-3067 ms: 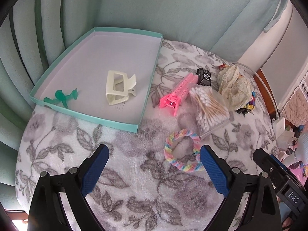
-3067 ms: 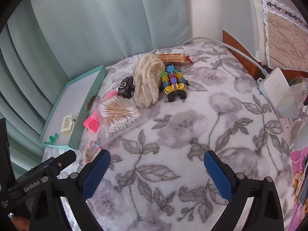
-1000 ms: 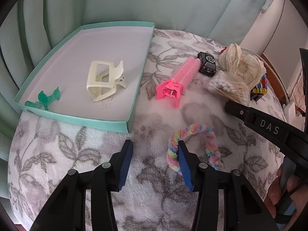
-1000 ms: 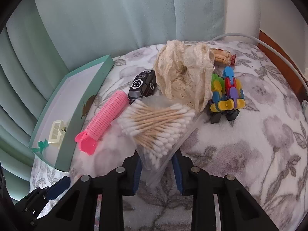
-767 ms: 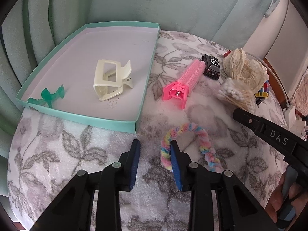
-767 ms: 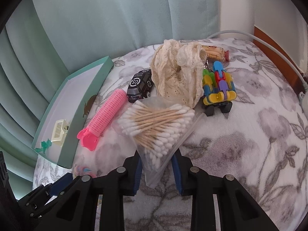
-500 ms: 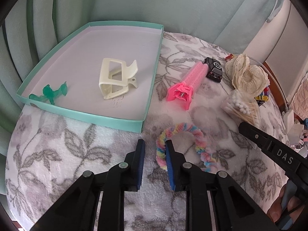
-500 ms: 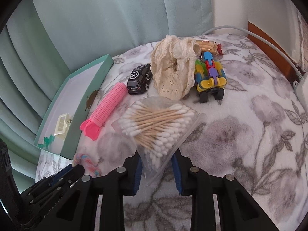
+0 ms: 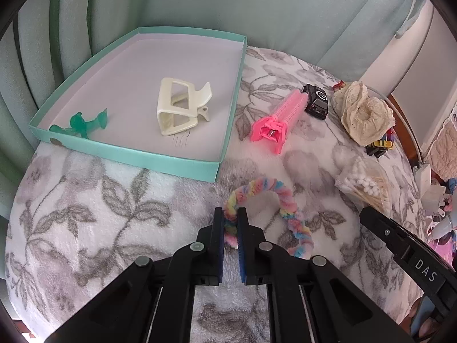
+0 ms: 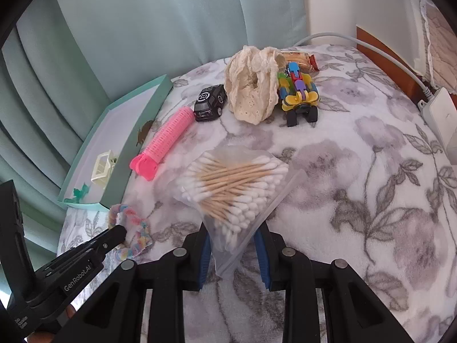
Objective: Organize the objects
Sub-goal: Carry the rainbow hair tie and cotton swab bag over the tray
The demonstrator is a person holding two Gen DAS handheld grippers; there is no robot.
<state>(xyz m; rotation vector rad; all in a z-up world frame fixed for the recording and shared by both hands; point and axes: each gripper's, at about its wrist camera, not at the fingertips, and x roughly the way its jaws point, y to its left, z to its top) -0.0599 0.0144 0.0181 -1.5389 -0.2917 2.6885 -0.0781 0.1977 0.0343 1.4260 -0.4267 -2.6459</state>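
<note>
Blanket (image 9: 85,214): grey floral | curtain (image 10: 157,28): teal | left hand-held gripper (image 9: 230,220): pinching scrunchie (image 9: 285,200) | right hand-held gripper (image 10: 232,245): clamping swab bag (image 10: 237,183)

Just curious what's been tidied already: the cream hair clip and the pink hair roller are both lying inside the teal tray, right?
Not quite. The cream hair clip lies inside the teal tray, but the pink hair roller is outside it, on the flowered blanket just beside the tray's right wall. The left wrist view shows this most clearly.
</note>
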